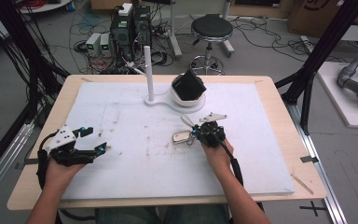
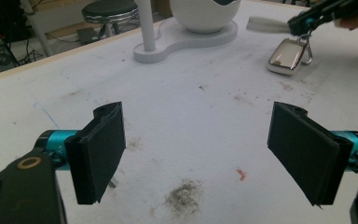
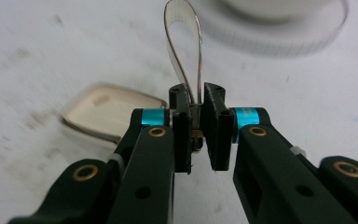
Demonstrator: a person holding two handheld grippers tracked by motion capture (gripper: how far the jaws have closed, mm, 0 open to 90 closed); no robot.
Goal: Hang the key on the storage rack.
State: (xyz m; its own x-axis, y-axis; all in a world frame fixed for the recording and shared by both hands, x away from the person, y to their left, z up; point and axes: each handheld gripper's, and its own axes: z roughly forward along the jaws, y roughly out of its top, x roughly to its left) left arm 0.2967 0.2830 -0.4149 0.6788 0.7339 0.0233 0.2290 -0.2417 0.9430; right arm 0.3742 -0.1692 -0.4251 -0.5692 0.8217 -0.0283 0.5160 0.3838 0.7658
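Right tongs [image 3: 195,133] clamp the key fob's strap [image 3: 182,46] mid-board; left tongs [image 2: 209,154] wide, bare board around

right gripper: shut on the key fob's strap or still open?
Shut. In the right gripper view the right gripper has its pads pinched on the base of the white strap loop, beside the key fob lying flat on the table.

No legible txt, labels, brands or nos. on anything in the three views.

Both black grippers, left gripper [image 1: 91,140] and right gripper [image 1: 200,132], are showing turquoise collars, brass rivets, grey three-cornered plates and trailing black cables.
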